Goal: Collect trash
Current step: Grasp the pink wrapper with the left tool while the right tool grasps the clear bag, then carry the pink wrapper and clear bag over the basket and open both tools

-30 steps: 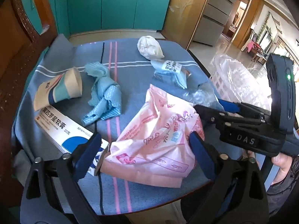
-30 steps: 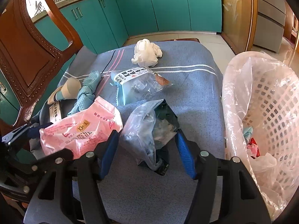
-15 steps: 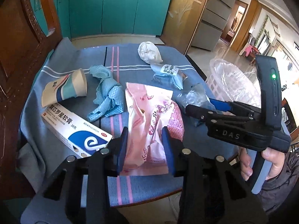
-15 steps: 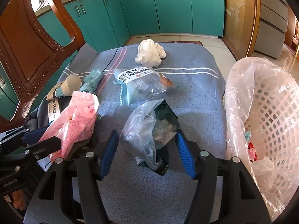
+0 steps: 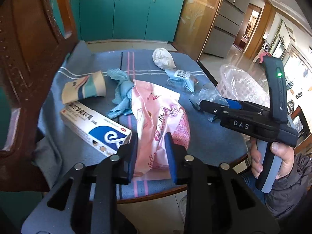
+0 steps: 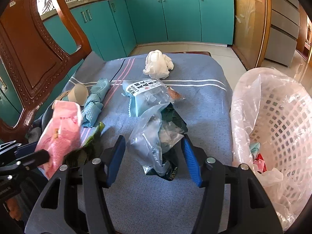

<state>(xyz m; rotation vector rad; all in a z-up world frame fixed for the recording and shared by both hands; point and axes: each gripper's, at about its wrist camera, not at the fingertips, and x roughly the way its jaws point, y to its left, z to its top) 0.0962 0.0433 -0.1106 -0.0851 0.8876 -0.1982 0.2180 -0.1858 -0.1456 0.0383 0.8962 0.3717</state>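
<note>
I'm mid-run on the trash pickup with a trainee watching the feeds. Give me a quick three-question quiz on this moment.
1. True or false: the left gripper is shut on the pink bag.
2. What lies between the right gripper's blue pads: A) the white tissue wad, B) the clear plastic bag, C) the paper cup?
3. Fill in: the white basket is lined with a ____ bag.

Key
1. True; its jaws have just been closing and now pinch the bag.
2. B; the pads flank it but do not press on it.
3. Clear plastic.
</note>
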